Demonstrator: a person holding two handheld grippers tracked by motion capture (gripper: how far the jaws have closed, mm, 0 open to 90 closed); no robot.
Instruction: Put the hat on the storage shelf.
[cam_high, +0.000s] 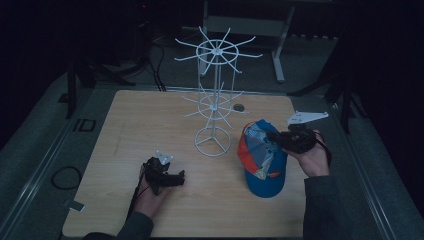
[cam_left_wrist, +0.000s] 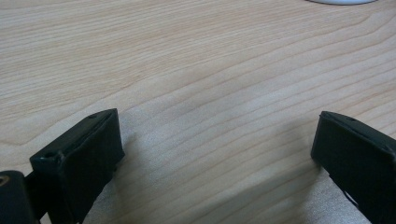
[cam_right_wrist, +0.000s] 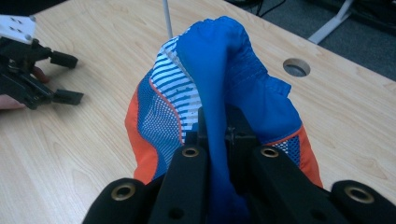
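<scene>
Cap (cam_right_wrist: 219, 79) pinched between right gripper (cam_right_wrist: 219, 135) jaws.

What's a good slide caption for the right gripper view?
Right gripper shut on the blue and orange cap above the wooden table, left gripper open nearby.

White wire rack stands at centre of my table

Before me, a white wire rack (cam_high: 216, 95) stands upright on the wooden table (cam_high: 130, 125); a round hole (cam_high: 239, 107) pierces the tabletop just beyond its ringed base
</scene>
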